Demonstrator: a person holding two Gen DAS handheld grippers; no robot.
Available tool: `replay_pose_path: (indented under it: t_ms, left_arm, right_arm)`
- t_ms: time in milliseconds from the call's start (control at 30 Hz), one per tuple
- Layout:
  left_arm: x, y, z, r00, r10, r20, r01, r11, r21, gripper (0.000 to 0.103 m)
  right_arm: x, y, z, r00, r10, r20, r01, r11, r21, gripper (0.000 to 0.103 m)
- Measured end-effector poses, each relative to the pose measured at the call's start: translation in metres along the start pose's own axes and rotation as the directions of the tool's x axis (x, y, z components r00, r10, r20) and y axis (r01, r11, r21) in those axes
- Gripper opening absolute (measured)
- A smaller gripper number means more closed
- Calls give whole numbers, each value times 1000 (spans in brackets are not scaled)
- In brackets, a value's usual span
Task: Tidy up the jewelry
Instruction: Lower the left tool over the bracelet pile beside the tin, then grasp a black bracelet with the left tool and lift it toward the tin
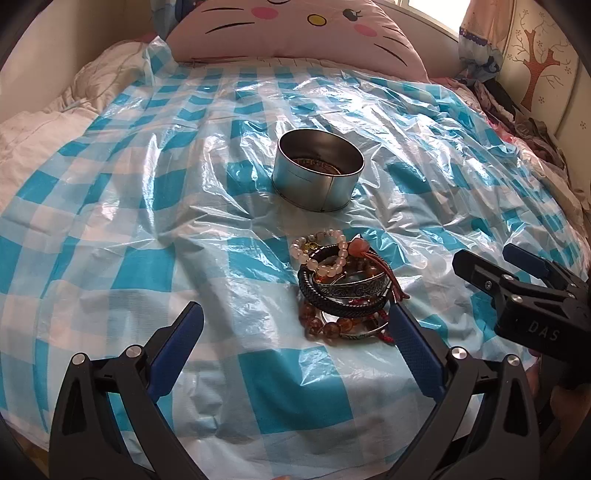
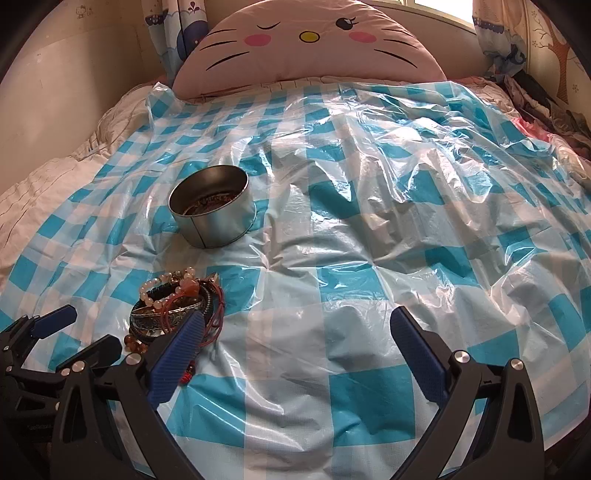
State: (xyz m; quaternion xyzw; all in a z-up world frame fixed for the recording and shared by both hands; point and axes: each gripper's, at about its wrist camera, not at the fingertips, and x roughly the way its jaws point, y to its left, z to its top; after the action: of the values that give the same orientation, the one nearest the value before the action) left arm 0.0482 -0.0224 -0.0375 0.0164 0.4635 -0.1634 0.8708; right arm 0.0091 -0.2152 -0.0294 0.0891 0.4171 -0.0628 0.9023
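- Left wrist view: a bed spread with a crinkled blue-and-white checked plastic sheet, a pink cat-face cushion at its head, rumpled pale bedding along the left edge, a tree-painted wall at right.
- Round metal tin upright mid-sheet, something dark inside.
- Pile of bracelets nearer than the tin, just beside the right finger of the left gripper; jaws wide apart, holding nothing.
- Right gripper at right, jaws apart.
- Right wrist view: same sheet, cushion, curtain behind.
- Tin at left; bracelets below it, beside the left finger of the right gripper, jaws spread, empty.
- Left gripper at lower left, jaws parted.
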Motion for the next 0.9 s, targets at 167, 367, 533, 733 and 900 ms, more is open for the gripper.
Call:
replay_pose_path:
  t_ms: [167,367,533,733,900]
  left_arm:
    - [21,-14,9,999,-32,-23,33,999,35,97]
    - [48,-11,21,987,-127,-98,123,991,-43,96]
    - [66,-11,26,973,-192,-124,182,979,-89,66]
    - [62,-12,24,977,-198,-80,194,980,-51,59]
    - [46,-1,28,975,-219,-29,216,974,-73,59]
  right_arm:
    - [-8,-12,0,999,9,39,-11,998,57,97]
    - [-4,-19,0,999,40,24,-42,995,94,97]
    - [-3,-19,0,998,56,21,-58,994,96,97]
    - [3,-23,0,995,97,-7,-95,988,119,97]
    - [8,-15,1,990,137,-39,-134,988,77,97]
